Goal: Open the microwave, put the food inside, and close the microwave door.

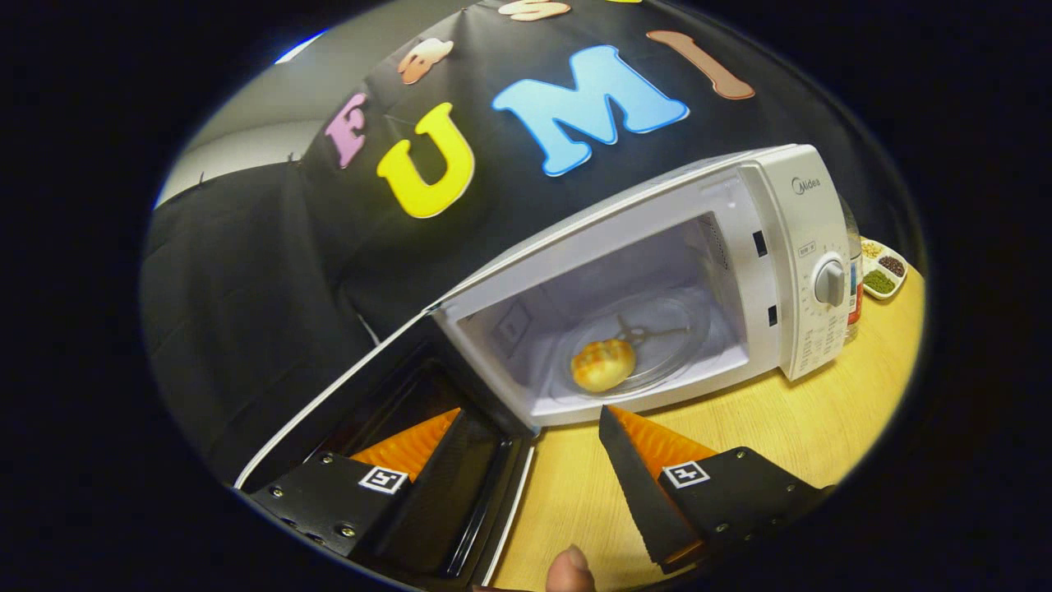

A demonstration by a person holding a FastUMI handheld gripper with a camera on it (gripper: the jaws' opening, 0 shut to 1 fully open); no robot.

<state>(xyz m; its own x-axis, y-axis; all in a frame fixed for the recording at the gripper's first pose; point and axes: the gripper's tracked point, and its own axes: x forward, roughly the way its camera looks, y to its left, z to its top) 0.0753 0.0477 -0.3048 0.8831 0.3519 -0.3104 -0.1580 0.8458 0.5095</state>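
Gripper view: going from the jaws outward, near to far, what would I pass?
Open jaws holding nothing, gripper → wooden table → bun on the glass turntable inside the open microwave → black cloth wall.

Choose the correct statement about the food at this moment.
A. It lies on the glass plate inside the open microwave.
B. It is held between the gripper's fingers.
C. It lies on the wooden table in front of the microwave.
A. The bun rests on the glass plate inside the microwave, whose door is open; the gripper is open and empty.

Even overhead lighting; microwave (641, 279) cavity bright, focus sharp. Strong fisheye curvature and darkening toward edges. Table (789, 427) shows mild glare.
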